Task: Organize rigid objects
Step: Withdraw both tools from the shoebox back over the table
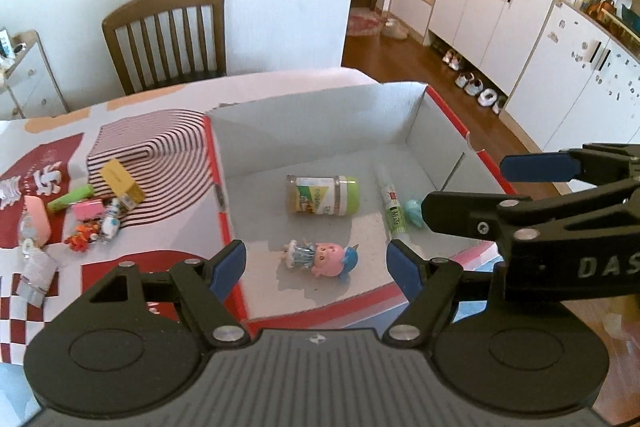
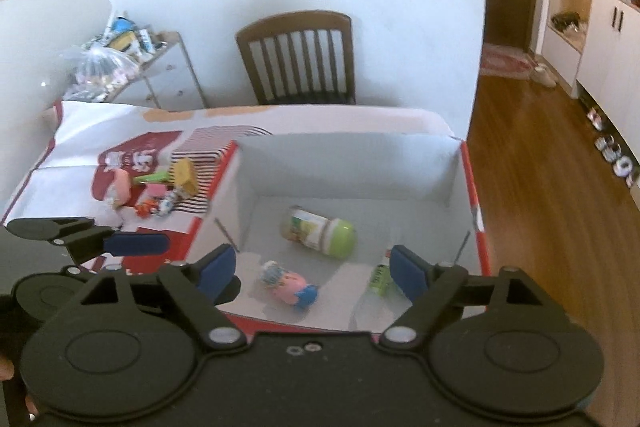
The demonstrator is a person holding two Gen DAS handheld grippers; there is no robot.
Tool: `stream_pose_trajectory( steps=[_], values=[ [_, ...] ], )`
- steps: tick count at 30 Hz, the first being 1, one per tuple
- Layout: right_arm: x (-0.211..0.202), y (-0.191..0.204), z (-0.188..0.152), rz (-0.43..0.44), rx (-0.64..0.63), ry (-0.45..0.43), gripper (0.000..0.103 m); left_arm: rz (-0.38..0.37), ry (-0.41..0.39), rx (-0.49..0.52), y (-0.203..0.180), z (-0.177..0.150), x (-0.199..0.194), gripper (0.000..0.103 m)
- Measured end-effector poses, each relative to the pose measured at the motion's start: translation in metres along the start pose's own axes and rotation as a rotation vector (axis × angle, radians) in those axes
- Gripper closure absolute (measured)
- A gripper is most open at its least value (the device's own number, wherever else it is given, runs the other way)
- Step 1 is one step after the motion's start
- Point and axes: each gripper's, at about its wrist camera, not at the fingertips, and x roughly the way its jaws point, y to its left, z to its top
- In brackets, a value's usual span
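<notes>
A grey cardboard box with a red rim [image 1: 448, 111] [image 2: 474, 195] stands on the table. In it lie a jar with a green lid [image 1: 322, 195] [image 2: 320, 229], a pink and blue doll [image 1: 320, 255] [image 2: 290, 283], a white and green tube [image 1: 392, 203] [image 2: 378, 277] and a teal toy [image 1: 414, 213]. My left gripper [image 1: 316, 263] is open and empty over the box's near edge. My right gripper [image 2: 312, 269] is open and empty above the box; it also shows in the left wrist view [image 1: 480, 187]. A pile of small objects [image 1: 92, 211] [image 2: 160, 191] lies left of the box.
A striped box [image 1: 160, 155] stands behind the pile. A patterned cloth [image 1: 32, 299] covers the table. A wooden chair [image 1: 168, 35] [image 2: 298, 57] stands at the far side. A small cabinet [image 2: 160, 71] is at the left; white cupboards [image 1: 500, 11] line the right wall.
</notes>
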Motion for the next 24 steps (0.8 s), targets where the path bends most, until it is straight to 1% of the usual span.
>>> stream_pose_trajectory(
  steps=[4, 6, 12, 13, 14, 18, 24],
  values=[
    [-0.010, 0.019, -0.002, 0.007, -0.013, -0.039, 0.013, -0.001, -0.036, -0.009, 0.015, -0.008, -0.016, 0.026],
    [-0.015, 0.028, -0.004, 0.020, -0.009, -0.056, 0.011, 0.001, -0.055, -0.016, 0.025, -0.012, -0.025, 0.026],
    [-0.023, 0.062, -0.013, 0.048, -0.013, -0.119, 0.005, -0.009, -0.100, -0.052, 0.063, -0.026, -0.047, 0.026],
    [-0.023, 0.068, -0.015, 0.050, -0.013, -0.129, 0.005, -0.011, -0.104, -0.059, 0.070, -0.029, -0.049, 0.022],
    [-0.024, 0.073, -0.017, 0.055, -0.013, -0.139, 0.004, -0.010, -0.110, -0.064, 0.078, -0.032, -0.052, 0.020],
    [-0.022, 0.103, -0.025, 0.071, -0.031, -0.169, 0.000, 0.013, -0.135, -0.058, 0.106, -0.046, -0.061, 0.020],
    [-0.011, 0.146, -0.035, 0.078, -0.050, -0.175, 0.000, 0.047, -0.175, -0.051, 0.152, -0.067, -0.073, 0.020]
  ],
)
